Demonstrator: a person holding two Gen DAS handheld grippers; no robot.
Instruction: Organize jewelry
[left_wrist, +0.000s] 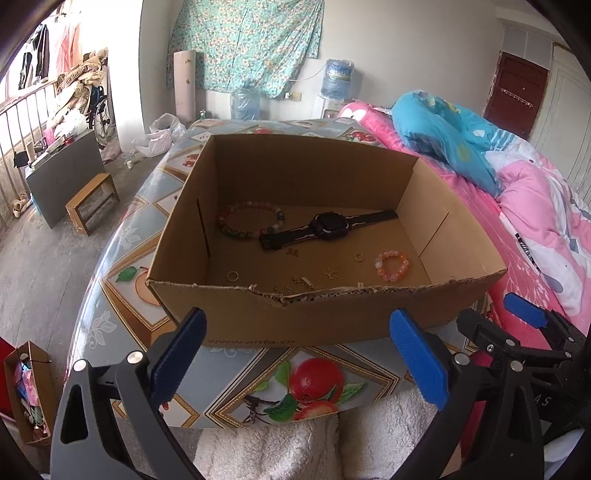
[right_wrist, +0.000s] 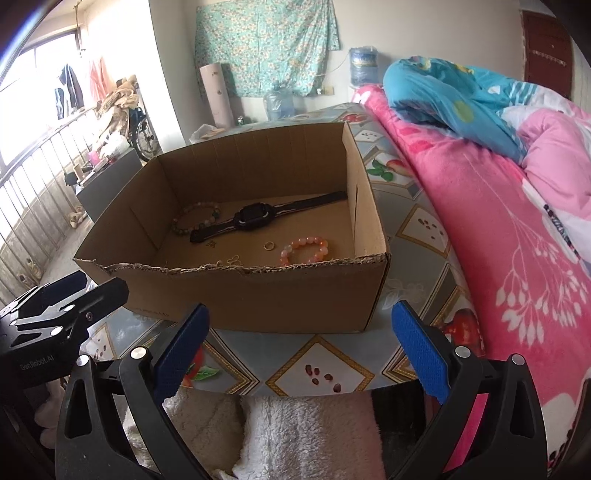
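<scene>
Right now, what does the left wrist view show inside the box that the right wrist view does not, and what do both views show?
Only the left wrist view shows the gold ring near the front left and the small gold chain pieces behind the front wall; there the right view is blocked by that wall. Only the right wrist view shows the cardboard box's right outer side. Both show the black watch, the multicolour bead bracelet, the pink bead bracelet and a small ring. Both hand-held grippers are open and empty.

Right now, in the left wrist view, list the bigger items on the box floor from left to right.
Multicolored bead bracelet → black watch → small gold ring → pink bead bracelet.
</scene>
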